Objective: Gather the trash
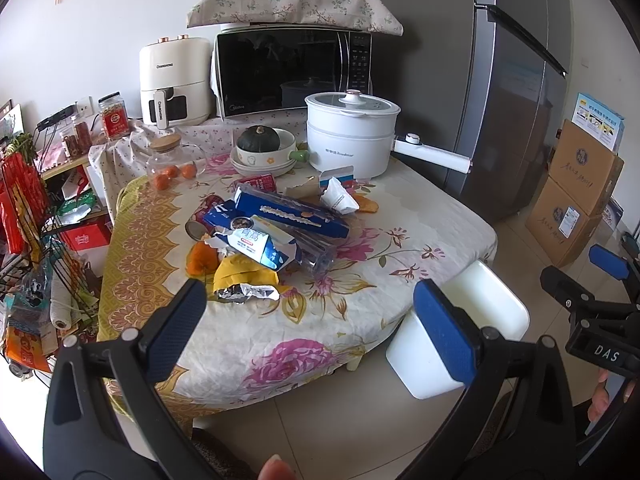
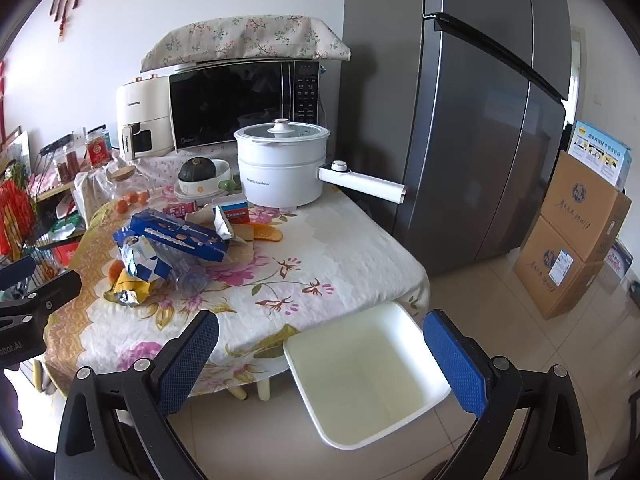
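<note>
Kitchen corner: a floral-clothed table (image 1: 360,312) carries an untouched heap of blue cartons, wrappers and peel (image 1: 260,236). My left gripper (image 1: 310,316) and right gripper (image 2: 320,348) hover spread, holding nothing. Beside it, the white plastic bin (image 2: 368,372) sits empty, so all collecting remains.

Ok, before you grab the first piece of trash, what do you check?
1. Left gripper open and empty: ok.
2. Right gripper open and empty: ok.
3. White bin beside the table, nothing in it: ok.
4. Trash pile within view on the tablecloth: ok.
5. Crumpled foil wrapper nearest the left gripper, nothing on top: ok.
6. Bottle empty: cannot tell.
</note>
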`<act>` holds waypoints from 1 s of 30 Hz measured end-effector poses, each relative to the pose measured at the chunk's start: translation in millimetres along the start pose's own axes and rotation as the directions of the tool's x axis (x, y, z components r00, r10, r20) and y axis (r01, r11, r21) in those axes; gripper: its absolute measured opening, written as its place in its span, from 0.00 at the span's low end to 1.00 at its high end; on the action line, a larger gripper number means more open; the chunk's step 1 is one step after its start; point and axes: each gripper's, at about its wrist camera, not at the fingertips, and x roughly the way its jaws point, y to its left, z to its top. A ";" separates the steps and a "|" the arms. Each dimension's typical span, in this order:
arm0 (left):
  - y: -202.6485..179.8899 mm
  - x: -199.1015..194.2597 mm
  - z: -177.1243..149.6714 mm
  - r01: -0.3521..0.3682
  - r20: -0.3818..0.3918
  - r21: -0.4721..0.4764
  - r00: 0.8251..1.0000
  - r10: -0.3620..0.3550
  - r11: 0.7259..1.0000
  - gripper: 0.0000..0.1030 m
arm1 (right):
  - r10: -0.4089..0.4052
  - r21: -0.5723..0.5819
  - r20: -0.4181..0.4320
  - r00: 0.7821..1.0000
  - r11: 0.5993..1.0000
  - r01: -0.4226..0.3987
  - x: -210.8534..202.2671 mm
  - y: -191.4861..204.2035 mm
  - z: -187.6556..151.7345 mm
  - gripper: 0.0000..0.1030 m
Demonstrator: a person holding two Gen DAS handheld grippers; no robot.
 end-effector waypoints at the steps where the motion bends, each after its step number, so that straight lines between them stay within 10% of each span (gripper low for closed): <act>1: 0.0 0.4 0.5 -0.001 -0.002 0.000 1.000 0.001 1.000 1.00 | 0.000 0.000 0.000 1.000 1.000 0.000 0.0 0.0 0.1 1.00; 21: 42.1 43.7 24.6 0.106 -0.066 -0.107 0.991 -0.114 0.989 1.00 | 0.054 -0.040 -0.122 0.991 0.997 -0.060 43.9 4.5 49.2 1.00; 30: 75.4 120.6 32.0 0.065 -0.280 -0.236 0.951 -0.132 0.970 1.00 | 0.153 -0.023 -0.296 0.943 0.986 -0.167 110.9 19.8 47.2 1.00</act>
